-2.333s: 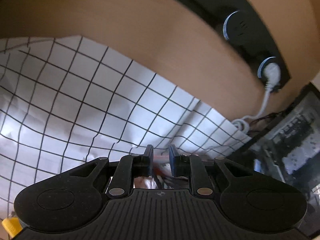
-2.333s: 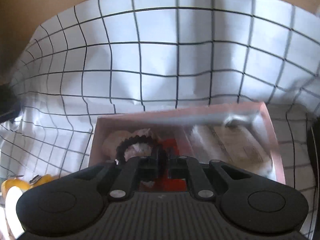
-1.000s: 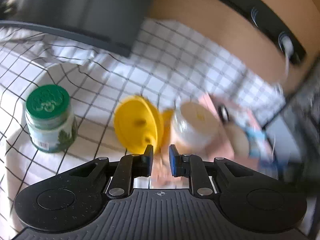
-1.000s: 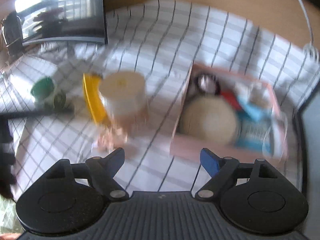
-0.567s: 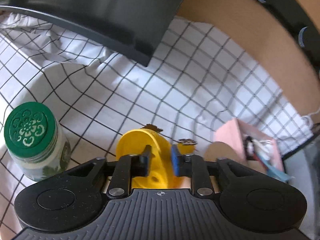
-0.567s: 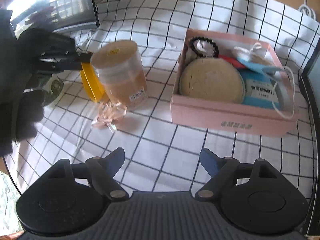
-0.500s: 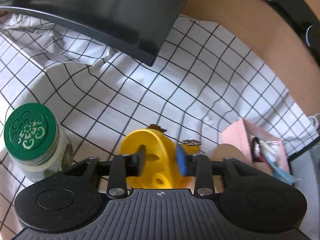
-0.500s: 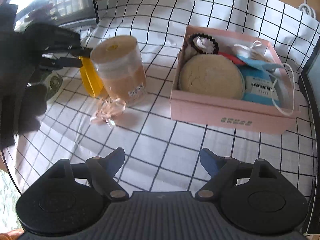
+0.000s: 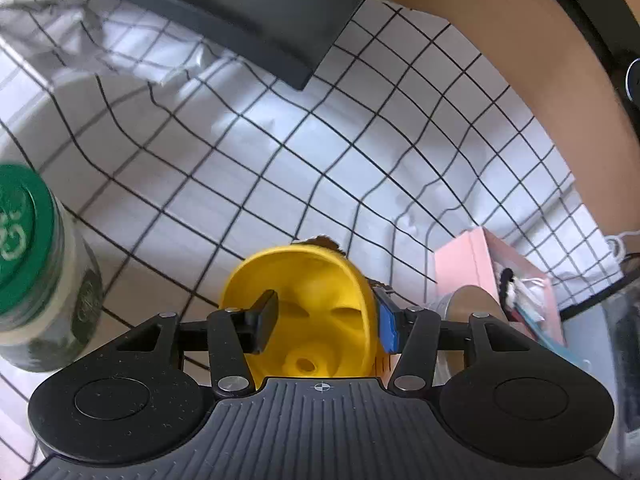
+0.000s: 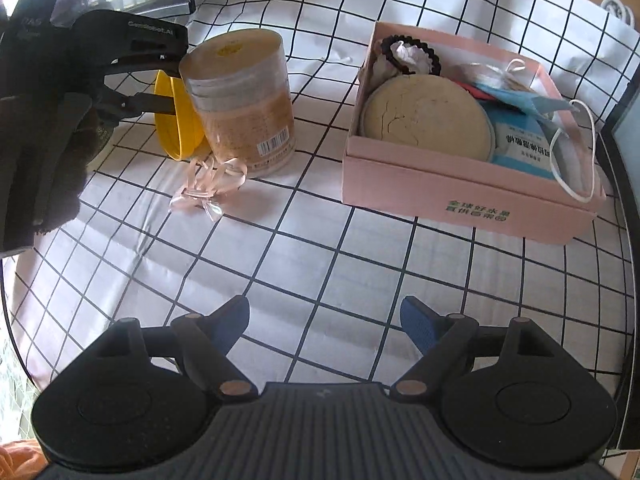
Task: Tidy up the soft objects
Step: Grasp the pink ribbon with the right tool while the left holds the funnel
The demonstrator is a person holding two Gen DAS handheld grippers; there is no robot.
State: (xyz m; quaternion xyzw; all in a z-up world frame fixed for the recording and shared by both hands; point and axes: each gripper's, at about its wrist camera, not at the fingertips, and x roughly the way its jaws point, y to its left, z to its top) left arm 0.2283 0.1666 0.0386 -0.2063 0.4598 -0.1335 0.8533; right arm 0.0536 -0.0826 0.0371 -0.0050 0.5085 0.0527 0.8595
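Left gripper is straddling the yellow funnel, its jaws having just been spreading; whether the pads are touching it I cannot tell. Right gripper is hovering wide open over bare checked cloth, holding nothing. A tan canister is standing just beside the funnel, crowding the left gripper's blue pad. A pink ribbon bow is lying at the canister's foot. A pink box is sitting apart, holding a round puff and a scrunchie. A green-lidded jar is standing nearby.
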